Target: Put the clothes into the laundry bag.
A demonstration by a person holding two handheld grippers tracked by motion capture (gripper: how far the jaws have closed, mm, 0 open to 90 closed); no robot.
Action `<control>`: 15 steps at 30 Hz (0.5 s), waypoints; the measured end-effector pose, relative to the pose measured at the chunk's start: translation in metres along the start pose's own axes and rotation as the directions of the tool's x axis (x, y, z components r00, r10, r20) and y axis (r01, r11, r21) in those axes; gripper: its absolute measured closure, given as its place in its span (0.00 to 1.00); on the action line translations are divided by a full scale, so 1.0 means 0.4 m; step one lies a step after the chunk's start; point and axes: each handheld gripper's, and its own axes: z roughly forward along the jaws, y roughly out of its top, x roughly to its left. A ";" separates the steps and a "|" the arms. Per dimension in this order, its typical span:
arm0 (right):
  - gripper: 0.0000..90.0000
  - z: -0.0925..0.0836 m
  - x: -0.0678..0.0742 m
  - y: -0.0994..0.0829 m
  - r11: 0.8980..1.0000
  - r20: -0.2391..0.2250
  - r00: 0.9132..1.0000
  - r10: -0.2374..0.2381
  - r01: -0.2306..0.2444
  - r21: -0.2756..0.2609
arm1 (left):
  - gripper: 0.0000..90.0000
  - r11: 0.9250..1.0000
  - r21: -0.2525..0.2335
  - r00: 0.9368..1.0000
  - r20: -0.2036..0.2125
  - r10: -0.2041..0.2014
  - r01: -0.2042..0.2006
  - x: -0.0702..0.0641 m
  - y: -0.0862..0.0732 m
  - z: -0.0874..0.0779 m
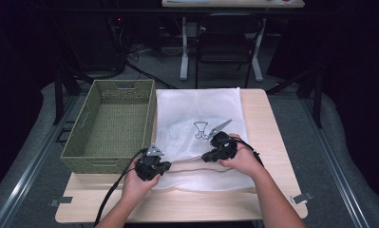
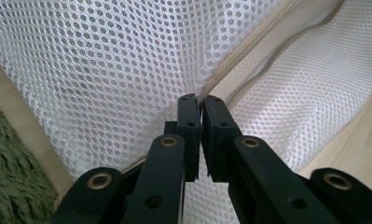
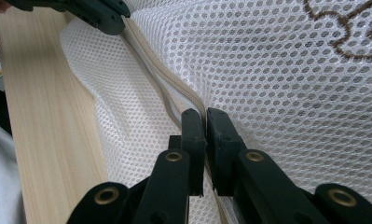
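Note:
A white mesh laundry bag [image 1: 201, 107] lies flat on the wooden table [image 1: 268, 137], with a dark embroidered figure [image 1: 201, 129] at its middle. Both grippers hold its near edge along the beige zipper [image 2: 242, 56]. My left gripper [image 1: 168, 165] is shut on the zipper seam near the bag's left corner; in the left gripper view its tips [image 2: 201, 99] pinch the mesh [image 2: 104, 60]. My right gripper [image 1: 205, 156] is shut on the same seam farther right; its tips [image 3: 204, 112] pinch the zipper [image 3: 160, 70]. The left gripper's jaw [image 3: 104, 16] shows beyond along that seam.
A green woven basket [image 1: 90, 164] stands with nothing in it at the table's left, touching the bag's left side; its weave [image 2: 11, 177] lies close to my left gripper. Bare wood [image 3: 48, 116] runs along the near edge. A chair and table legs stand beyond the far edge.

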 end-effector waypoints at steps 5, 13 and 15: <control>0.95 0.006 -0.002 -0.005 1.000 -0.002 1.000 0.003 -0.003 -0.001 | 0.94 1.000 0.014 1.000 -0.010 0.004 -0.004 -0.002 -0.004 0.010; 0.95 0.011 -0.005 -0.007 1.000 -0.006 1.000 -0.002 0.002 0.005 | 0.92 1.000 0.016 1.000 -0.009 -0.003 0.003 -0.003 -0.009 0.015; 0.95 0.011 -0.004 -0.007 1.000 -0.006 1.000 0.001 -0.001 0.009 | 0.91 1.000 0.015 1.000 -0.009 -0.003 0.003 -0.003 -0.010 0.015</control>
